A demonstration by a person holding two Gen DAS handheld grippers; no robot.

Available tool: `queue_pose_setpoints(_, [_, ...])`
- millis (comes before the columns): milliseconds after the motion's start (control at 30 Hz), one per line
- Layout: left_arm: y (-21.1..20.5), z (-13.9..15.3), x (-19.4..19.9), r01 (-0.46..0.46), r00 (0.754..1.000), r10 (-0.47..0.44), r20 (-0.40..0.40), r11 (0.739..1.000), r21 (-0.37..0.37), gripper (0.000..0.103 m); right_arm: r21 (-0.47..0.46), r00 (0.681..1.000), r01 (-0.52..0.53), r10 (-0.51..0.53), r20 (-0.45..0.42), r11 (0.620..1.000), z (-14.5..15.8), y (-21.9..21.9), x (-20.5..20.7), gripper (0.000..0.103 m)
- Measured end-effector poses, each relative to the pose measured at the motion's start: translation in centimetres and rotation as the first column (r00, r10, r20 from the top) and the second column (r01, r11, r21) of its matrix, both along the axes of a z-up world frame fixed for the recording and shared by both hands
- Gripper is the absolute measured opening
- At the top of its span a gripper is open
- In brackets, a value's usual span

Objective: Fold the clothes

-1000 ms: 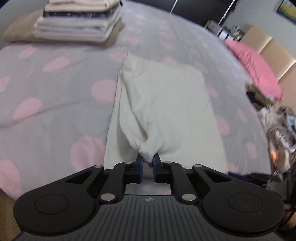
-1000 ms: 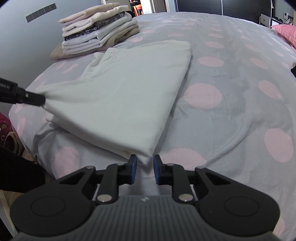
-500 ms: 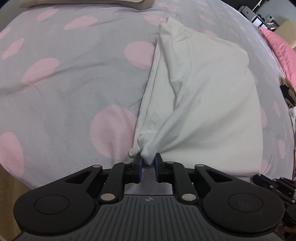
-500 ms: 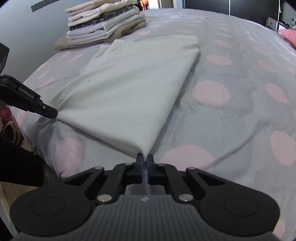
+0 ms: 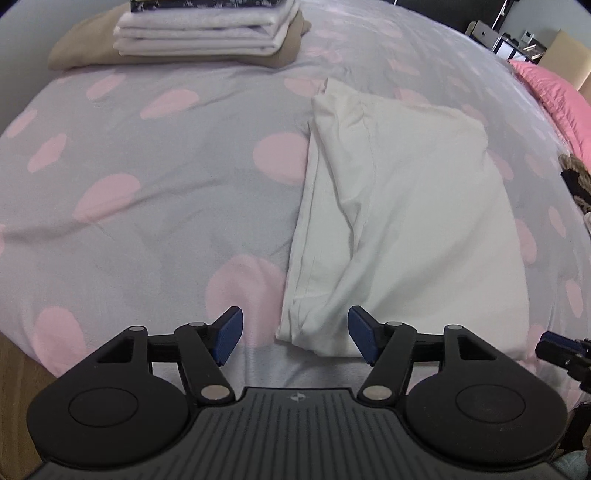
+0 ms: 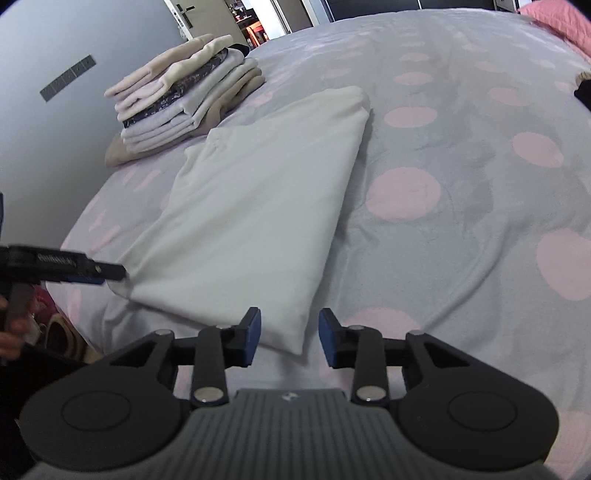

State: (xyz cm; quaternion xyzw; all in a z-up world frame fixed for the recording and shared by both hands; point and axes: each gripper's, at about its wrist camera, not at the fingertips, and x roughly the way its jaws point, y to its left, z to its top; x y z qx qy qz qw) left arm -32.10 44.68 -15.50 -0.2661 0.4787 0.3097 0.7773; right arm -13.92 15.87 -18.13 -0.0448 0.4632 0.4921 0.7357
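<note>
A white folded garment (image 5: 406,221) lies flat on the grey bedspread with pink dots (image 5: 147,192). My left gripper (image 5: 295,334) is open, with the garment's near left corner lying between its blue pads, untouched. In the right wrist view the same garment (image 6: 258,206) stretches away from me, and my right gripper (image 6: 290,338) is open around its near right corner. The left gripper (image 6: 74,271) shows at the left edge of that view, beside the garment's other near corner.
A stack of folded clothes (image 5: 207,33) sits on a beige cloth at the far side, also seen as a tall stack (image 6: 184,107). A pink pillow (image 5: 554,96) and a loose heap of clothes (image 5: 576,184) lie at the right. The bed edge runs just under both grippers.
Both grippers were shut on the garment's near corners half a second ago; both have opened and let go. The garment now lies flat on the bed.
</note>
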Motion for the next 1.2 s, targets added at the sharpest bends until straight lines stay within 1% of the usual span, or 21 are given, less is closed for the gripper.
queue_pose_setpoints(67, [0.4, -1.0, 0.3, 0.002, 1.000, -0.002, -0.019, 1.000, -0.008, 0.060, 0.001, 0.999, 0.018, -0.018, -0.047, 1.000, -0.9, 0.4, 0.7, 0.041])
queue_pose_setpoints(133, [0.6, -1.7, 0.4, 0.000, 1.000, 0.000, -0.013, 1.000, -0.029, 0.059, -0.002, 0.991, 0.040, -0.040, -0.131, 0.999, -2.4, 0.6, 1.5, 0.041])
queue_pose_setpoints(200, [0.9, -2.4, 0.4, -0.003, 1.000, 0.003, -0.003, 0.999, -0.053, 0.052, 0.015, 0.978, 0.058, -0.053, -0.202, 0.998, -3.7, 0.7, 2.0, 0.039])
queue_pose_setpoints(233, [0.9, -2.6, 0.5, -0.002, 1.000, 0.003, 0.002, 0.998, -0.059, 0.051, 0.035, 0.972, 0.063, -0.054, -0.228, 0.997, -4.1, 0.7, 2.1, 0.034])
queue_pose_setpoints(267, [0.9, -2.8, 0.6, 0.005, 1.000, -0.004, 0.006, 0.998, -0.059, 0.046, 0.050, 0.966, 0.068, -0.054, -0.252, 0.996, -4.4, 0.7, 2.2, 0.027])
queue_pose_setpoints(300, [0.9, -2.6, 0.6, 0.011, 1.000, -0.010, 0.012, 0.998, -0.064, 0.039, 0.056, 0.960, 0.074, -0.056, -0.273, 0.996, -4.5, 0.8, 2.2, 0.016])
queue_pose_setpoints(333, [0.8, -2.3, 0.5, 0.014, 1.000, -0.012, 0.019, 0.997, -0.073, 0.035, 0.061, 0.955, 0.081, -0.059, -0.292, 0.995, -4.7, 0.8, 2.3, 0.012])
queue_pose_setpoints(367, [0.6, -2.0, 0.4, 0.017, 1.000, -0.015, 0.026, 0.997, -0.081, 0.024, 0.062, 0.952, 0.086, -0.063, -0.300, 0.994, -4.6, 0.8, 2.4, 0.010])
queue_pose_setpoints(400, [0.5, -1.6, 0.3, 0.020, 0.999, -0.017, 0.034, 0.996, -0.090, 0.021, 0.063, 0.952, 0.085, -0.063, -0.301, 0.994, -4.3, 0.8, 2.4, 0.009])
queue_pose_setpoints(500, [0.2, -0.7, 0.1, 0.030, 0.998, -0.023, 0.056, 0.993, -0.115, 0.016, 0.068, 0.953, 0.080, -0.057, -0.299, 0.994, -2.6, 0.7, 2.4, 0.008])
queue_pose_setpoints(600, [-0.1, 0.3, -0.1, 0.040, 0.997, -0.029, 0.078, 0.989, -0.139, 0.014, 0.069, 0.953, 0.081, -0.057, -0.299, 0.994, -0.2, 0.3, 2.8, 0.007])
queue_pose_setpoints(700, [-0.4, 1.2, -0.3, 0.051, 0.994, -0.034, 0.100, 0.985, -0.164, 0.014, 0.033, 0.962, 0.066, -0.055, -0.267, 0.997, 2.4, -0.6, 3.3, 0.007])
queue_pose_setpoints(767, [-1.3, 1.5, -0.6, 0.070, 0.994, -0.053, 0.093, 0.979, -0.190, 0.014, 0.015, 0.964, 0.052, -0.046, -0.264, 0.999, 3.8, -1.6, 3.6, 0.007])
queue_pose_setpoints(867, [-2.8, 1.8, -0.9, 0.102, 0.993, -0.086, 0.077, 0.967, -0.232, 0.014, -0.032, 0.970, 0.004, -0.012, -0.241, 0.999, 5.1, -3.4, 3.3, 0.006])
queue_pose_setpoints(967, [-4.3, 1.7, -1.2, 0.133, 0.991, -0.125, 0.045, 0.956, -0.261, 0.014, -0.094, 0.972, -0.039, 0.016, -0.233, 0.995, 5.2, -5.3, 2.7, 0.005])
queue_pose_setpoints(1000, [-4.6, 1.4, -1.1, 0.144, 0.990, -0.142, 0.026, 0.955, -0.259, 0.014, -0.114, 0.972, -0.048, 0.020, -0.235, 0.992, 4.7, -5.8, 2.5, 0.005])
queue_pose_setpoints(1033, [-5.0, 1.2, -1.0, 0.154, 0.987, -0.158, 0.007, 0.954, -0.257, 0.014, -0.135, 0.971, -0.056, 0.023, -0.237, 0.989, 4.3, -6.4, 2.3, 0.000])
queue_pose_setpoints(1100, [-5.3, 0.7, -0.7, 0.167, 0.983, -0.179, -0.030, 0.955, -0.245, 0.014, -0.171, 0.975, -0.053, 0.013, -0.223, 0.984, 3.3, -6.8, 2.2, 0.000])
queue_pose_setpoints(1167, [-5.2, 0.0, -0.3, 0.164, 0.981, -0.185, -0.061, 0.954, -0.251, 0.015, -0.178, 0.971, -0.044, 0.001, -0.237, 0.983, 2.4, -7.0, 2.5, 0.000])
queue_pose_setpoints(1200, [-5.2, -0.2, -0.2, 0.161, 0.979, -0.187, -0.077, 0.953, -0.256, 0.017, -0.179, 0.969, -0.042, -0.003, -0.246, 0.983, 2.0, -7.0, 2.6, 0.000])
